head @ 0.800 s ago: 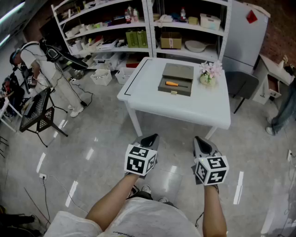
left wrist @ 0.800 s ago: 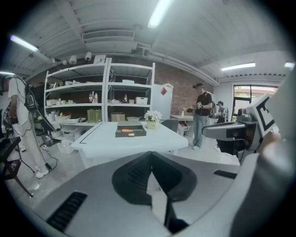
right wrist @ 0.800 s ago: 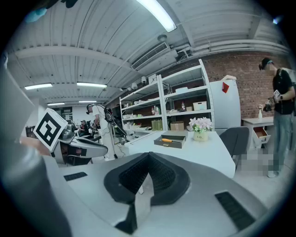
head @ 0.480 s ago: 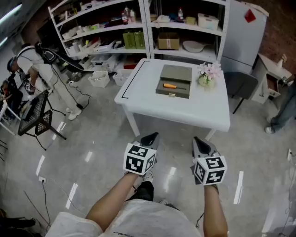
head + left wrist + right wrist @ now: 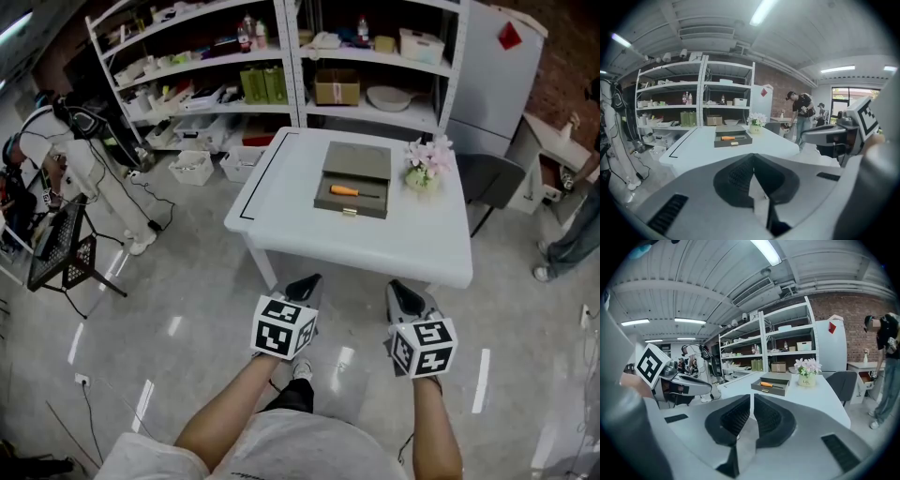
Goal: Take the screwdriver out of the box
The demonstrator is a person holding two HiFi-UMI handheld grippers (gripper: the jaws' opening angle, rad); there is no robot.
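An open grey box (image 5: 354, 183) lies on the white table (image 5: 309, 234), and a screwdriver (image 5: 345, 190) with an orange handle rests inside it. Both grippers hover over the floor short of the table's near edge, side by side, pointing toward it. My left gripper (image 5: 303, 285) and right gripper (image 5: 405, 292) are both shut with nothing between their jaws. In the left gripper view the box (image 5: 732, 138) and screwdriver (image 5: 727, 138) sit beyond the closed left gripper (image 5: 752, 157). From the right gripper view I see the box (image 5: 771, 383) and screwdriver (image 5: 765, 385) ahead of the right gripper (image 5: 752, 397).
A small flower pot (image 5: 422, 166) stands right of the box. A dark chair (image 5: 489, 176) is at the table's right. Shelving (image 5: 281, 56) with boxes lines the back. A person (image 5: 80, 155) and a black stand (image 5: 64, 246) are at left; another person (image 5: 574, 230) stands at the right edge.
The view has come a little nearer to the table, which now sits lower and larger in the head view. Both grippers keep their pose and stay shut.
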